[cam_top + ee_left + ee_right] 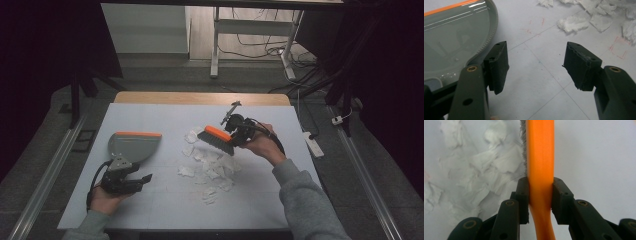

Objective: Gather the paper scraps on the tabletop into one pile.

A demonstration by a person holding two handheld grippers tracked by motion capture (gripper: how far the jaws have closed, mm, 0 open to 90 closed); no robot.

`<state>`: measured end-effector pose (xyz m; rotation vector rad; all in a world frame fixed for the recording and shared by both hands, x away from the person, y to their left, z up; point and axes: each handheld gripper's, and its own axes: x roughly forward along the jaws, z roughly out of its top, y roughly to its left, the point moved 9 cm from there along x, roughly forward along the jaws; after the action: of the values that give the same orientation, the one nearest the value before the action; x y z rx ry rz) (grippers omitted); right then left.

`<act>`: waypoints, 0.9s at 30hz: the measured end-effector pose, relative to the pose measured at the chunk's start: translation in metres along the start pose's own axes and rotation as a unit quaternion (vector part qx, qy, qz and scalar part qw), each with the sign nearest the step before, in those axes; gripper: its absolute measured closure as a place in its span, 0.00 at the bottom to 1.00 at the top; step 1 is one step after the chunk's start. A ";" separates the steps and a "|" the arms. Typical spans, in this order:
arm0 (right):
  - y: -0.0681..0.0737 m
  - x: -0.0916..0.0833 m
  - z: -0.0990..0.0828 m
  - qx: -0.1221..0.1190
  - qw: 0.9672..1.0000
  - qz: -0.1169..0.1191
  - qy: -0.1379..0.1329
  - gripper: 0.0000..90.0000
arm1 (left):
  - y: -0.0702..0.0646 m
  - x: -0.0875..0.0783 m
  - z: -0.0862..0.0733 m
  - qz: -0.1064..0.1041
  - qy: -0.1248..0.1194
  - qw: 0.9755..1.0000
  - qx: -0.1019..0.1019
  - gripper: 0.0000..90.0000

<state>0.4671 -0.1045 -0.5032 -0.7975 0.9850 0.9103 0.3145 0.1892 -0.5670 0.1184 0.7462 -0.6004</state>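
Note:
A grey dustpan (131,145) with an orange front lip lies on the white table at the left; its curved rim (489,32) shows in the left gripper view. My left gripper (142,178) sits just in front of it, open and holding nothing, its pads (499,65) spread wide over bare table. My right gripper (235,134) is shut on the handle of an orange-backed brush (216,138) with grey bristles. The orange handle (541,162) runs straight up between the two pads. The brush hangs over the far edge of a scatter of torn white paper scraps (210,167).
Paper scraps (584,21) spread across the table's middle, right of the dustpan. The white mat (170,200) covers a wooden table. Beyond it are a desk frame (215,45) and floor cables. A power strip (313,142) lies at the right.

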 end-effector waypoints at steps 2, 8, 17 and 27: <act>-0.007 -0.002 0.003 0.008 1.000 -0.012 -0.006 0.78 | 0.000 0.000 0.000 0.000 0.000 1.000 -0.001 0.40; -0.026 0.003 0.017 0.027 0.999 -0.035 -0.023 0.78 | 0.001 0.001 -0.001 0.000 0.000 1.000 -0.002 0.40; -0.048 0.027 0.048 0.025 0.998 -0.048 -0.011 0.78 | 0.003 0.001 -0.002 -0.002 0.000 1.000 -0.003 0.40; -0.065 0.054 0.063 0.005 0.998 -0.057 0.020 0.78 | 0.004 0.001 -0.002 -0.005 -0.002 1.000 -0.005 0.40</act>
<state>0.5616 -0.0614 -0.5217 -0.8569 0.9681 0.7937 0.3161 0.1922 -0.5696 0.1043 0.7472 -0.6062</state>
